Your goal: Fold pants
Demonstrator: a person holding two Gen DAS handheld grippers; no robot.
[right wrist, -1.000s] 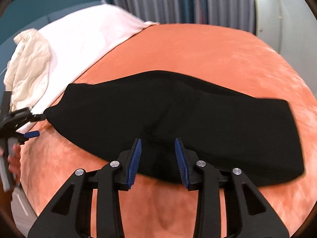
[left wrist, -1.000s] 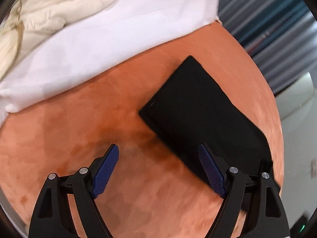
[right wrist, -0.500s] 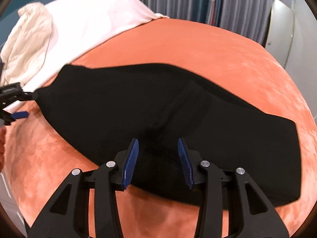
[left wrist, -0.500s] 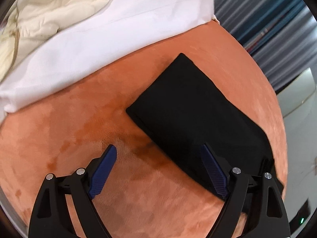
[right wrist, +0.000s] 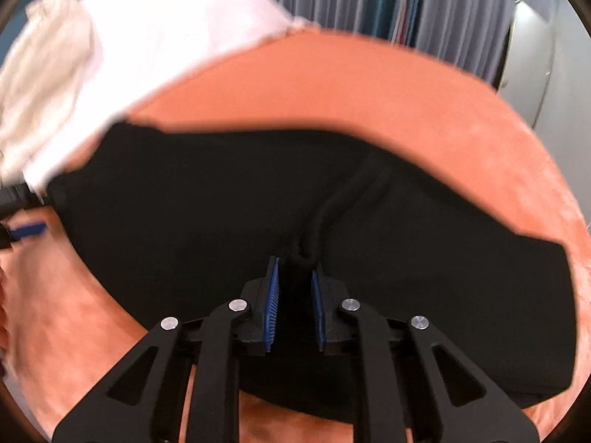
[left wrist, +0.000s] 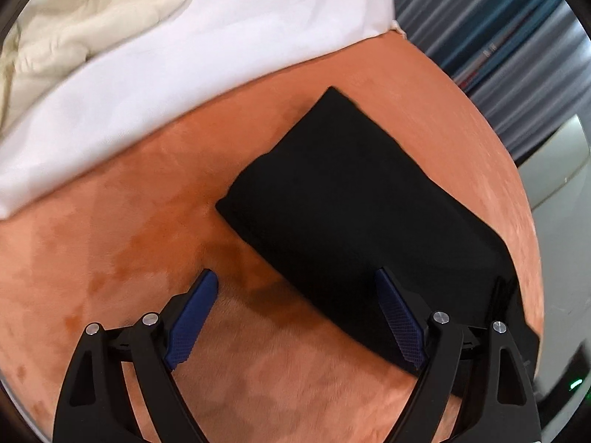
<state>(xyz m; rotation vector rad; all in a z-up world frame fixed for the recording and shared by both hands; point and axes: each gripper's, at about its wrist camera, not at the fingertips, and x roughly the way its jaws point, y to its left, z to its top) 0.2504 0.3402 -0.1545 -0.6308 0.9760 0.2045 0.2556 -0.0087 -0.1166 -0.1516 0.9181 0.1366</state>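
The left gripper (left wrist: 295, 310) hangs spread wide over the orange bedcover (left wrist: 147, 229) (its right finger above the near edge of the black pants (left wrist: 351, 199)), while the right gripper (right wrist: 294, 295) pinches a bunched ridge of them.

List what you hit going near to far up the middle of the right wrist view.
right gripper, pinching a ridge of fabric → black pants → orange bed cover → grey curtains.
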